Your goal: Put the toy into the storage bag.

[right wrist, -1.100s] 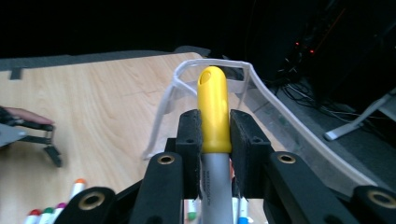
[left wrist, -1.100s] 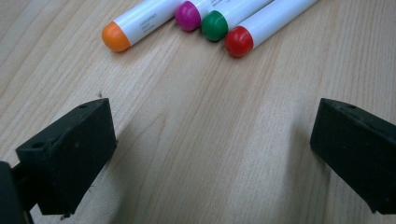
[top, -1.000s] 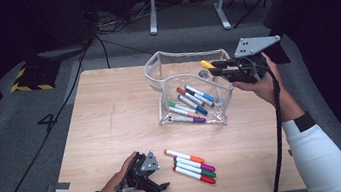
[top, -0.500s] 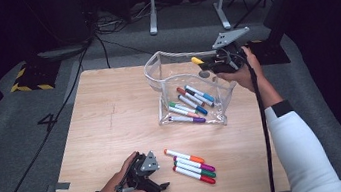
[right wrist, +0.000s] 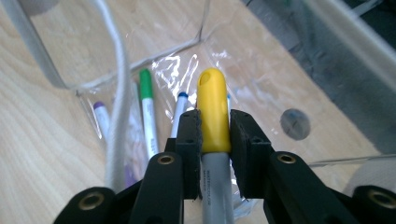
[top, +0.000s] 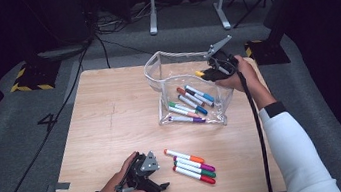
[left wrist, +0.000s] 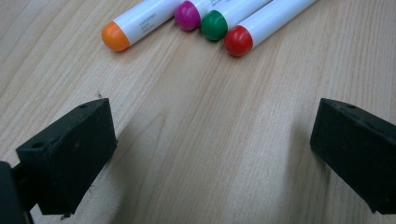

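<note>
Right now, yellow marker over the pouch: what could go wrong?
1. The right gripper pinches the yellow marker near its cap, so the body may swing or slip on release.
2. The clear pouch is floppy; its rim may catch the tip.
3. The markers in the pouch may deflect it.

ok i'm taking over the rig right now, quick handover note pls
Right gripper: shut on the yellow marker, held at the open top of the clear pouch, not yet released.
Left gripper: open, nothing between the jaws, resting on the table beside the loose markers.
Done: several markers lie in the pouch.
Left: drop the yellow one in, then bag the four loose ones: orange, pink, green, red.
</note>
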`<state>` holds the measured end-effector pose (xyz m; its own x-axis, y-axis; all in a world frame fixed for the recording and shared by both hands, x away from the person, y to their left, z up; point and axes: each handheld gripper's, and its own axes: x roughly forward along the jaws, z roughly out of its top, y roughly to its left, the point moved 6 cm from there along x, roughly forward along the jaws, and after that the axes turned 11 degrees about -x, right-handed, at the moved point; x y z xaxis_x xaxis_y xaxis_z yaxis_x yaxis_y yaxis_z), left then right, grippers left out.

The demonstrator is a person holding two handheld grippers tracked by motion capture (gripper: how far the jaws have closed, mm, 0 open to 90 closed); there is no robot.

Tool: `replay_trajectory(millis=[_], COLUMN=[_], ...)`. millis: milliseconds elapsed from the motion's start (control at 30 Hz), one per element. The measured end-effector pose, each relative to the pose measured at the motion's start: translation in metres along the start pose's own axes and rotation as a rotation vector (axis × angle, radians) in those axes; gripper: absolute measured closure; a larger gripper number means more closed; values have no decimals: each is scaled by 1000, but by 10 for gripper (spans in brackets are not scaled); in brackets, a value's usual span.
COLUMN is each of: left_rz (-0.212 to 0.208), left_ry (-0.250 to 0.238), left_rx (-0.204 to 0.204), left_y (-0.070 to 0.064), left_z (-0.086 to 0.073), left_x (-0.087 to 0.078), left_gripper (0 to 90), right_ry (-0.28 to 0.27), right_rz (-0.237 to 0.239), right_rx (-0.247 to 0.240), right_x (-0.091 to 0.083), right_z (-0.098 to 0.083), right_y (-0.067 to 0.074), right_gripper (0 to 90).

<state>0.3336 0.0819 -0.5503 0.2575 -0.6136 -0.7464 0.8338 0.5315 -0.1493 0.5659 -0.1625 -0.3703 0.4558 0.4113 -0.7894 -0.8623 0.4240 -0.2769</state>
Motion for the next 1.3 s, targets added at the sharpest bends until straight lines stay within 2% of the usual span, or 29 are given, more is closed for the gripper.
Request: replay_trajectory(millis=[33,100,133,167,200,333,400,500,667,767,800,867,967,1000,1133,1300], left_rz=[0,0,0,0,0,0,0,0,0,0,0,0,0,0,0,0], left_ry=[0,0,0,0,0,0,0,0,0,0,0,0,0,0,0,0], left_rx=[0,0,0,0,0,0,0,0,0,0,0,0,0,0,0,0], left_y=[0,0,0,0,0,0,0,0,0,0,0,0,0,0,0,0], left_z=[0,0,0,0,0,0,0,0,0,0,0,0,0,0,0,0], left_x=[0,0,0,0,0,0,0,0,0,0,0,0,0,0,0,0], left_gripper=[5,5,5,5,5,5,5,6,6,6,6,6,6,6,6,6], right_ry=[12,43,61,61,87,115,115,105,54,26,-6,-28,-95,-111,-187,-261], right_rz=[16,16,39,39,84,138,109,100,60,41,15,2,-13,-31,-50,-51], right_rx=[-4,-10,-11,-11,-37,-58,-64,-50,-34,-29,-20,-8,8,11,16,-3], right_x=[1,3,4,4,6,7,7,5,-4,-11,-20,-29,-44,-50,-70,-90], right_z=[-1,-1,-2,-2,0,1,3,2,2,1,0,-1,-4,-5,-13,-28], right_y=[2,3,5,5,11,19,18,17,11,8,5,3,3,3,10,29], right_gripper=[745,744,744,744,743,709,655,604,529,517,493,476,464,452,412,407])
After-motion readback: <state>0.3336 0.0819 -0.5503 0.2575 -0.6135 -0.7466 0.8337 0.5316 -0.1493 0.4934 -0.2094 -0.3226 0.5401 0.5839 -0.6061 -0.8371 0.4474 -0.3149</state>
